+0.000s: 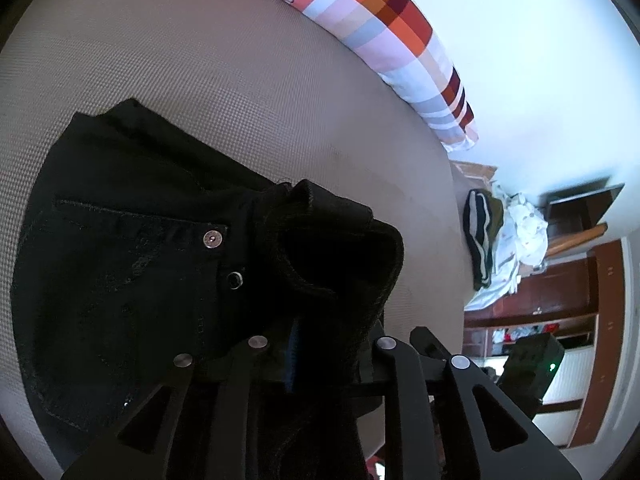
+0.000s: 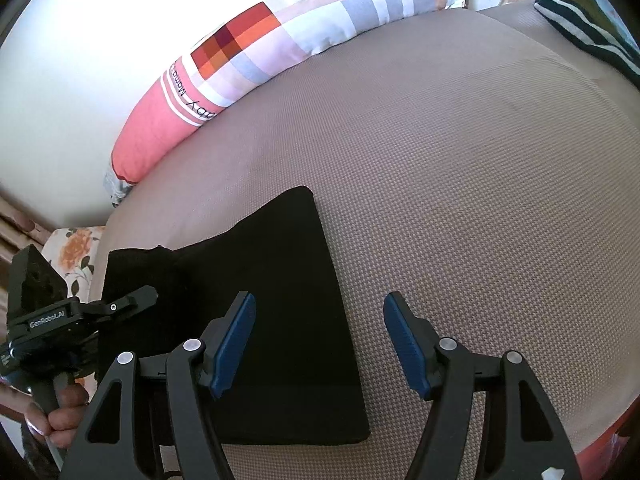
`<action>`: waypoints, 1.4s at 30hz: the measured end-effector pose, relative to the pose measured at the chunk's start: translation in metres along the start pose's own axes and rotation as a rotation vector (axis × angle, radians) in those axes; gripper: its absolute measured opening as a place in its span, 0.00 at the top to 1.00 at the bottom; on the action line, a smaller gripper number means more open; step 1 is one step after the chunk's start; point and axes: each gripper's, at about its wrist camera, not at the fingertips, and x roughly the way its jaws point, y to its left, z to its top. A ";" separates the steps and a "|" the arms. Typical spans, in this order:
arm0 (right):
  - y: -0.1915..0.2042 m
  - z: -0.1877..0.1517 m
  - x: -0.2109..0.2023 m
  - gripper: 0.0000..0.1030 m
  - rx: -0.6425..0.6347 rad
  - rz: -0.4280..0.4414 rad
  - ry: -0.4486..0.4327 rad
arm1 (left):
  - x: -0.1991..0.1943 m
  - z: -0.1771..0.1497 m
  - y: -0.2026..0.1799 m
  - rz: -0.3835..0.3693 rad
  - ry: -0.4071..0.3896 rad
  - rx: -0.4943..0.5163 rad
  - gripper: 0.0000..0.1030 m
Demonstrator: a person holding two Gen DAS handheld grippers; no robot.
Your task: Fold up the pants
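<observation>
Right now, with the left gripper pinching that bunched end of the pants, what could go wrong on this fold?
1. The left gripper holds only a bunched wad of the black pants, so the fold may land crooked or lumpy.
2. The right gripper is open and holds nothing, so the flat folded part could drag across the mattress.
3. The metal button side is uppermost; a slipping grip could undo the fold.

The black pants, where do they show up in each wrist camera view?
Left wrist: black pants fill the lower left, a bunched end pinched in the left claw.
Right wrist: lower left of centre, folded flat on the bed.
Shared landmark: the checked pillow.
</observation>
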 end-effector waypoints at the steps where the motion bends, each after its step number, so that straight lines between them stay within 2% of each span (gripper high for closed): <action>1: 0.000 0.000 0.000 0.38 0.000 0.002 0.000 | 0.000 -0.001 -0.002 0.003 0.001 0.012 0.70; 4: 0.001 -0.001 0.002 0.38 -0.001 -0.004 0.005 | 0.002 -0.004 -0.004 -0.035 0.034 0.009 0.51; 7: 0.001 -0.003 0.004 0.38 -0.002 -0.009 0.009 | -0.002 -0.008 -0.011 -0.065 0.022 0.036 0.46; 10: 0.001 -0.003 0.004 0.38 -0.001 -0.010 0.007 | -0.013 -0.009 -0.019 -0.073 -0.012 0.080 0.37; 12: 0.001 -0.002 0.004 0.38 0.003 0.002 0.008 | -0.024 -0.010 -0.022 -0.072 -0.046 0.105 0.36; 15: 0.001 0.000 0.003 0.38 0.008 0.053 0.018 | -0.048 -0.012 -0.019 0.001 -0.125 0.151 0.34; 17: 0.004 0.001 0.003 0.37 0.003 0.092 0.031 | -0.066 -0.014 -0.011 0.089 -0.188 0.181 0.34; 20: 0.013 0.004 0.012 0.36 -0.019 0.214 0.111 | -0.088 -0.018 0.005 0.240 -0.264 0.215 0.34; 22: 0.019 0.005 0.019 0.36 -0.029 0.269 0.152 | -0.097 -0.021 0.018 0.323 -0.289 0.221 0.34; 24: 0.025 0.005 0.030 0.35 -0.044 0.291 0.203 | -0.105 -0.023 0.036 0.372 -0.302 0.210 0.34; 28: 0.032 0.005 0.051 0.35 -0.068 0.302 0.268 | -0.110 -0.027 0.070 0.407 -0.291 0.150 0.34; 31: 0.029 0.006 0.063 0.35 -0.068 0.311 0.279 | -0.112 -0.032 0.089 0.421 -0.285 0.114 0.34; 34: 0.029 0.010 0.070 0.36 -0.057 0.360 0.267 | -0.111 -0.034 0.099 0.428 -0.274 0.092 0.34; 37: 0.032 0.018 0.081 0.43 -0.051 0.399 0.255 | -0.106 -0.037 0.103 0.432 -0.258 0.079 0.34; 40: 0.039 0.025 0.091 0.55 -0.053 0.417 0.260 | -0.099 -0.038 0.105 0.430 -0.238 0.073 0.34; 41: 0.041 0.026 0.093 0.67 -0.050 0.422 0.263 | -0.097 -0.038 0.104 0.429 -0.235 0.076 0.34; 42: 0.043 0.028 0.092 0.82 -0.044 0.422 0.263 | -0.095 -0.038 0.103 0.429 -0.233 0.079 0.34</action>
